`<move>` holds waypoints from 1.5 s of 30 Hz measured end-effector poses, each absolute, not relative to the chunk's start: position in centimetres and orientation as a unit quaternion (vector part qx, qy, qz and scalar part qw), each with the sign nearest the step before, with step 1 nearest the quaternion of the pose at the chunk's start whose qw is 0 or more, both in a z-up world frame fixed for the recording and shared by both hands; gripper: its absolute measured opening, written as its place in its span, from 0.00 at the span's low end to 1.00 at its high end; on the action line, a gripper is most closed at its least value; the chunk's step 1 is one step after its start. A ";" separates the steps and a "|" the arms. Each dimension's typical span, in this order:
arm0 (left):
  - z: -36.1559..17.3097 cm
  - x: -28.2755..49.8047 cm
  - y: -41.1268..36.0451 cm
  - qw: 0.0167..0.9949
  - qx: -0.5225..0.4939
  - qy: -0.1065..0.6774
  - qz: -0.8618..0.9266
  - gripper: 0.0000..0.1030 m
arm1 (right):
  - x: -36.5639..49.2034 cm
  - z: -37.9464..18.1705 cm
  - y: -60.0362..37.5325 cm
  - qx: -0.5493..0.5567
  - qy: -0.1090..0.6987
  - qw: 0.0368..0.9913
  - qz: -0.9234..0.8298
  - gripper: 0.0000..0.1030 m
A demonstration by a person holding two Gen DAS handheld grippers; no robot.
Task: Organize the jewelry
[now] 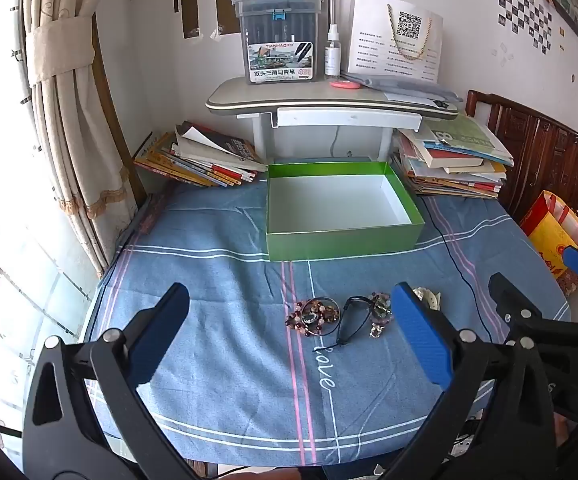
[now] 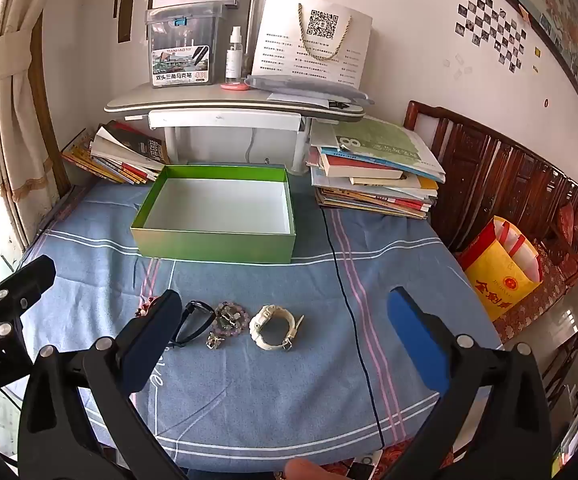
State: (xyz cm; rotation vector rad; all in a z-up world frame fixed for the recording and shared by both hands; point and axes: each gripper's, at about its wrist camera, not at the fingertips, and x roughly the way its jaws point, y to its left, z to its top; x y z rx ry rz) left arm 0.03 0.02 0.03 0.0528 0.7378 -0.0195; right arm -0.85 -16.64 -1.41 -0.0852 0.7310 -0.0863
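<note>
Jewelry lies in a row on the blue cloth: a dark red bead bracelet (image 1: 313,314), a black cord loop (image 1: 351,316), a pale purple bead bracelet with metal charms (image 2: 229,318) and a white watch (image 2: 275,326). An empty green box (image 1: 341,208) with a white inside stands behind them; it also shows in the right wrist view (image 2: 217,212). My left gripper (image 1: 289,332) is open and empty, held above the cloth in front of the jewelry. My right gripper (image 2: 285,332) is open and empty, with the watch between its fingers in view.
Book stacks (image 1: 201,156) (image 2: 373,168) flank the box at the back. A small grey desk (image 1: 329,100) behind holds a marker case, a spray bottle and a white bag. A thin black cable (image 2: 353,312) crosses the cloth. A yellow bag (image 2: 501,268) stands off the right edge.
</note>
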 end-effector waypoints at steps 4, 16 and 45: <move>0.1 0.0 0.0 0.933 0.024 0.360 -0.009 0.97 | -0.8 -1.4 -16.6 -0.042 0.357 0.932 -0.042 0.98; 0.1 0.0 0.2 0.932 0.023 0.362 -0.011 0.97 | -0.9 -1.3 -16.8 -0.042 0.357 0.932 -0.043 0.98; -1.0 0.1 0.1 0.928 0.021 0.371 -0.009 0.97 | -0.8 -1.6 -16.8 -0.043 0.359 0.931 -0.042 0.98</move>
